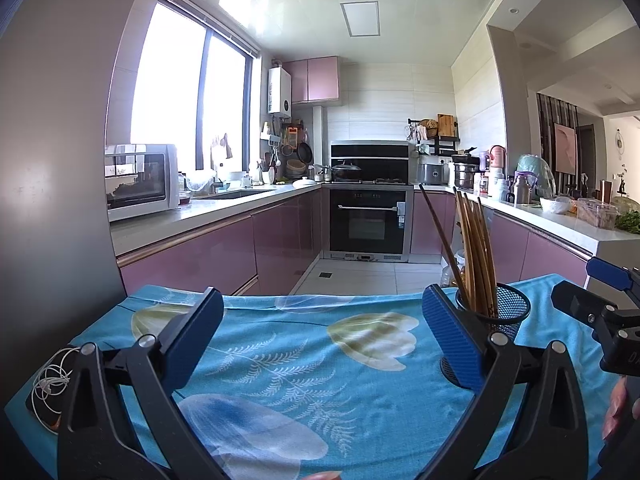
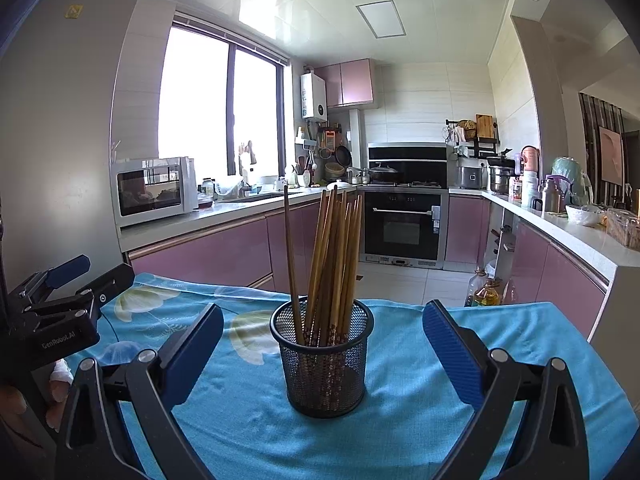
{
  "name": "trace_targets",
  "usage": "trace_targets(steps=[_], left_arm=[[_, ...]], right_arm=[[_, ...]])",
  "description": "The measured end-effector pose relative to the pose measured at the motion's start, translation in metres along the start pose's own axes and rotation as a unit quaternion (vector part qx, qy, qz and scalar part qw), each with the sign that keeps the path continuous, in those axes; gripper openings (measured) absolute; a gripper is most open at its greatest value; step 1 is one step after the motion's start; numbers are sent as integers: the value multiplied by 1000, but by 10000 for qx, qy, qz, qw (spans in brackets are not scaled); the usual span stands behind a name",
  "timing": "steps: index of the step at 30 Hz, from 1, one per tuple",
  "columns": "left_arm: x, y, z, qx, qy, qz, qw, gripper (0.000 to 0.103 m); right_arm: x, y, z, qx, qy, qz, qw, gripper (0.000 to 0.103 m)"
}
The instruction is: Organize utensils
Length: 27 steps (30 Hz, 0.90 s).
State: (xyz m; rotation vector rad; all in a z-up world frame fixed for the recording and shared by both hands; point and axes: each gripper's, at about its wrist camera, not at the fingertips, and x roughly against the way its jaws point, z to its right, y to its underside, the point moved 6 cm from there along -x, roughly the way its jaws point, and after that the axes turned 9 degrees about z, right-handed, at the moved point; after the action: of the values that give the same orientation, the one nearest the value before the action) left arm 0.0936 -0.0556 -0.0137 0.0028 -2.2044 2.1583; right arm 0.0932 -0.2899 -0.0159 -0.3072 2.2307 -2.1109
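Observation:
A black mesh cup [image 2: 325, 364] stands upright on a blue flower-print cloth [image 2: 248, 420] and holds several wooden chopsticks [image 2: 334, 264]. My right gripper [image 2: 322, 344] is open and empty, its blue pads [image 2: 454, 350] on either side of the cup, apart from it. My left gripper [image 1: 322, 340] is open and empty over the bare cloth [image 1: 300, 368]. In the left wrist view the cup [image 1: 502, 316] with its chopsticks [image 1: 474, 252] stands just behind the right finger [image 1: 452, 336]. Each view shows the other gripper at its edge, the right gripper [image 1: 600, 304] and the left gripper [image 2: 56, 300].
A coiled white cable [image 1: 50, 384] lies at the cloth's left edge. Beyond the table are pink kitchen cabinets [image 1: 192, 260], a microwave [image 1: 140, 180], an oven [image 1: 370, 220] and a cluttered counter [image 1: 560, 216] at right. Oil bottles [image 2: 484, 292] stand on the floor.

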Motion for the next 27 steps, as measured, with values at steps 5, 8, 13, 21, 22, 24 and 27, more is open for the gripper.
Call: trace_targets(steps=[5, 8, 13, 21, 22, 24, 27], left_arm=[[2, -2, 1, -15, -16, 38, 10000, 98], [2, -1, 1, -31, -20, 50, 10000, 98], [1, 0, 1, -11, -8, 19, 10000, 98], [1, 0, 1, -13, -8, 19, 10000, 98], [1, 0, 1, -15, -12, 23, 10000, 98], [1, 0, 1, -11, -13, 26, 10000, 98], [1, 1, 1, -7, -7, 17, 10000, 98]], right_arm=[[0, 0, 0, -13, -1, 9, 10000, 96], [0, 0, 0, -6, 2, 13, 10000, 96], [0, 1, 1, -19, -11, -9, 10000, 96], [1, 1, 2, -39, -21, -8, 10000, 96], [1, 1, 1, -37, -20, -5, 10000, 96], [1, 0, 2, -48, -27, -7, 10000, 96], [1, 1, 2, -46, -26, -9, 10000, 96]])
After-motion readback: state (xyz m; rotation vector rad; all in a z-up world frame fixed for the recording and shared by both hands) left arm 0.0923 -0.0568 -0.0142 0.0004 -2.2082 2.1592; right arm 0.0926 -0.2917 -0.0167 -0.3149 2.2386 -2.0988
